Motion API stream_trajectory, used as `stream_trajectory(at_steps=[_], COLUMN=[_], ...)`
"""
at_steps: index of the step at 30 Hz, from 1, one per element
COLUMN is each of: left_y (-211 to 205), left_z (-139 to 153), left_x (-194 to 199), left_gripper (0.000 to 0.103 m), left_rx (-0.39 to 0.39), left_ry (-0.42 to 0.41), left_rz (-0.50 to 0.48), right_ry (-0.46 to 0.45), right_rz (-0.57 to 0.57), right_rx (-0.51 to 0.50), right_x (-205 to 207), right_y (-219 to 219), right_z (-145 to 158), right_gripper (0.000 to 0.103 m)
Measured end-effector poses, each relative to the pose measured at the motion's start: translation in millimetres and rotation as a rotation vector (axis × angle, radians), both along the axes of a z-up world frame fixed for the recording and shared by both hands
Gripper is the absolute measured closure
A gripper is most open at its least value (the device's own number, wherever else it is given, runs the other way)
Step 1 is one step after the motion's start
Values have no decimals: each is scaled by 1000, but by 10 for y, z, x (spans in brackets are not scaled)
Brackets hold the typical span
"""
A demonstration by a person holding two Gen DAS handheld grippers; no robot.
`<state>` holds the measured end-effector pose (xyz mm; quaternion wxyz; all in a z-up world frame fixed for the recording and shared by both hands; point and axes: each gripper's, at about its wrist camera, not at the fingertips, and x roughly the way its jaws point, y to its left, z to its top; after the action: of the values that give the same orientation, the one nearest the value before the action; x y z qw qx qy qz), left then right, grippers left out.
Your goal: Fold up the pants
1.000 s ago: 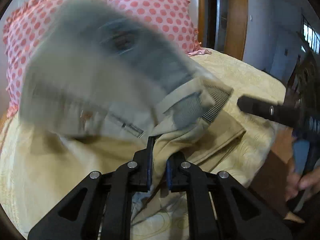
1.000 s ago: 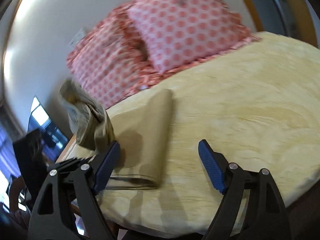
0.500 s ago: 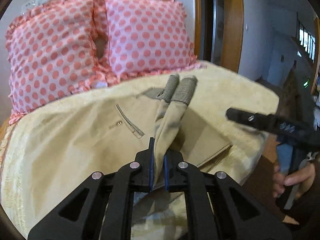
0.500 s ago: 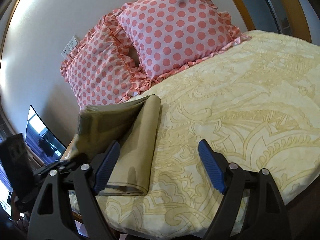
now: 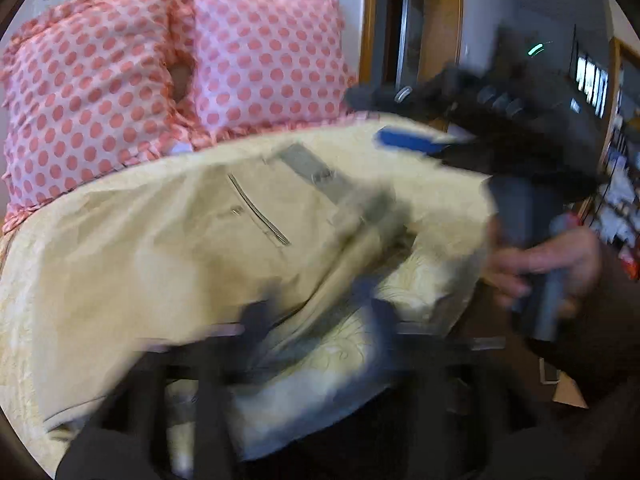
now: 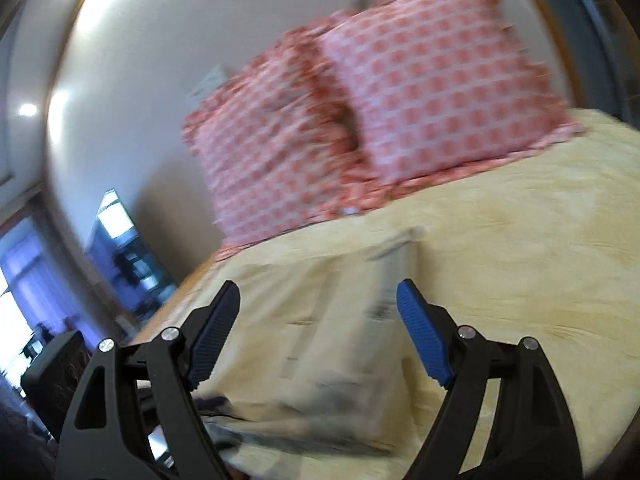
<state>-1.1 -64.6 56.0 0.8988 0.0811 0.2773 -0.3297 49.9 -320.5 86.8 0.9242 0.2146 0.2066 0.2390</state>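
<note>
Letting go: left tongs [image 5: 316, 312], blurred, now spread, no longer pinching pants [image 5: 192, 240]; right tongs [image 6: 318, 332] spread above them. Pants lie folded at bed's [image 6: 540, 272] near-left edge; fold apparently laid.

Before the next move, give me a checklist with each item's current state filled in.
1. Right gripper open: ok, jaws wide apart.
2. Left gripper hold on the pants: cannot tell, too blurred.
3. Pants resting on the bed: ok.
4. Pants lying flat: not ok, one leg ridges up toward the left gripper.
5. Views sharp enough to aim: not ok, both are smeared.
</note>
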Motion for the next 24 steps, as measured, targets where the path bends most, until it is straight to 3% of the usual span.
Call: stream_trajectory(at_steps=[1,3,5,9,12,13,15,18,21,24], left_y=[118,343,587,869,971,978,1006,1238,1514,1725], left_z=[81,220,265,18,-312,-327,-289,-77,76,47], left_x=[-33,4,178,596,760,707,688,723,1003,1391], left_gripper=[2,2,2,2,4,4,4,5,5,6], left_rx=[-29,-53,-40,5,18,14,11,-125,-194,-218], left_ry=[-33,-84,-117,-12,149,115,139,176,194,266], left_rz=[27,103,248,404,427,428,413,397,453,503], right_ry=[13,43,73,219,206,212,231,231,259,351], right_rz=[44,90,120,117,125,124,127,96,8,-18], right_rx=[1,-19,-52,-119,-95,-114,-163,-125,-150,-169], right_x=[83,196,280,349,171,128,125,260,582,943], right_y=[97,241,368,468,391,404,438,267,67,-17], right_z=[-6,-32,-87,-377,-502,-492,-440,-247,-119,-212], right_gripper=[23,23,23,20,20,20,21,22,22,30])
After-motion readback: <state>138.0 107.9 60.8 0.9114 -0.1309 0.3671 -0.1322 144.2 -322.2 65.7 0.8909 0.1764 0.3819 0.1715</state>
